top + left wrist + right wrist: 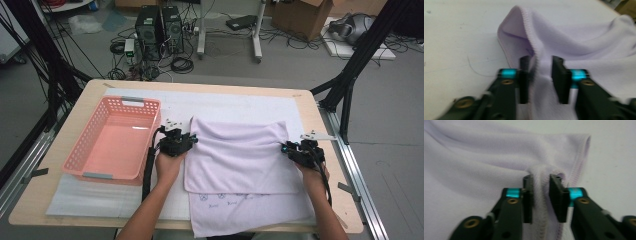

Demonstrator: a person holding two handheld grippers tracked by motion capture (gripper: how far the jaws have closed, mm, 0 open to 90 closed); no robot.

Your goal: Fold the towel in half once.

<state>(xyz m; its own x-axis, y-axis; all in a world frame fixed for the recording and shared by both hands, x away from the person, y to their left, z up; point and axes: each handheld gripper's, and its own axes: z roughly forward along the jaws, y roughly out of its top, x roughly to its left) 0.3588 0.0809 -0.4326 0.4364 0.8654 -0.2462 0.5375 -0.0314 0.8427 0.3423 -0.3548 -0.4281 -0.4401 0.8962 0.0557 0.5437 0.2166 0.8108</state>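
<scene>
A person at a wooden table (pixel 60 200) worked a lilac towel (pixel 240 155) with a two-jaw gripper in each hand, the cloth lying folded over itself on a white mat (pixel 225 102). The left gripper (pixel 176 142) stood at the towel's left edge, and the right gripper (pixel 301 151) at its right edge, so that the folded cloth stretched between the two. In the left gripper view, the left gripper (pixel 540 75) had its jaws apart with a raised ridge of the towel (pixel 579 42) running up between them; the hemmed edge lay against the left-hand pad, while a gap showed before the right-hand one, so the jaws were released rather than clenched on the cloth. The towel's folded corner rose just ahead of the jaw tips. In the right gripper view, the right gripper (pixel 541 195) likewise held its jaws parted, a bunched fold of the towel (pixel 474 165) standing between them; whether the pads pressed it could not be told. The towel's stitched corner lay just beyond and to the right of those tips. A pink plastic basket (pixel 85 155) sat just to the left of the left gripper, apart from the towel
</scene>
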